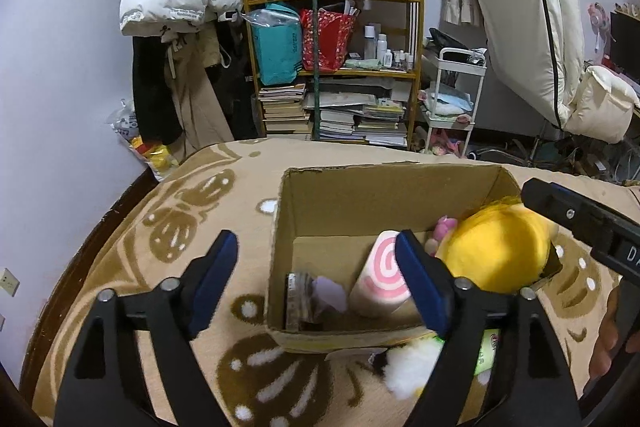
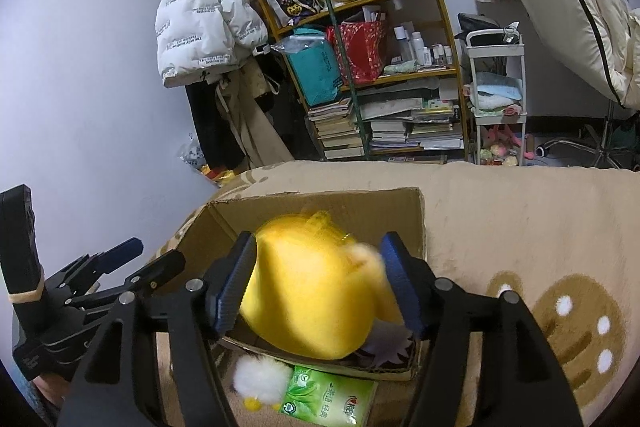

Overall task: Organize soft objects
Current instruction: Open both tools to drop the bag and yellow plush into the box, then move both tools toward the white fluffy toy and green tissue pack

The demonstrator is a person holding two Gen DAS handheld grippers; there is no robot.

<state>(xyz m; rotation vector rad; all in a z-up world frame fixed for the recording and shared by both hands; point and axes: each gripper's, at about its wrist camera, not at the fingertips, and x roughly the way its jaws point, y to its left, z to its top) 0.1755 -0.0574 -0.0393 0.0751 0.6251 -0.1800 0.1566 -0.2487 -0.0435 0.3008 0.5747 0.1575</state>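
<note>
A: Which step are we on?

B: Stowing. The yellow plush (image 2: 316, 291) is sitting in the cardboard box (image 1: 384, 199), right half, bulging above the rim. The right gripper (image 2: 320, 287) is straddling it with jaws apart; the left pad looks right at the fabric and the right pad looks off it, though blur is making contact hard to call. I'm reading it as a release.

A: Left side?

B: The left gripper (image 1: 320, 283) is hanging open over the near-left box wall, holding nothing. One finger is outside the box, the other inside, just beside the swirl roll (image 1: 382, 275).

A: What else is in there?

B: The roll is a pink-and-white spiral cylinder, looking like foam or plush. There's a small pink toy (image 1: 444, 227) behind it, a lilac soft piece (image 1: 330, 293), and a dark flat block against the near-left corner. The box is plain corrugated card with a torn rim, on a short-pile tan rug (image 1: 192, 227) with brown face prints.

A: Still outside?

B: A fluffy white toy (image 2: 260, 375) with yellow feet and a glossy green tissue pack (image 2: 332, 399), both touching the near box wall.

A: Next move?

B: Probably backing the right gripper clear, then taking the white toy. It's squashy fluff, so it needs a deep, wide bite. The tissue pack is slick film; it's asking for a grip across its narrow side.
</note>
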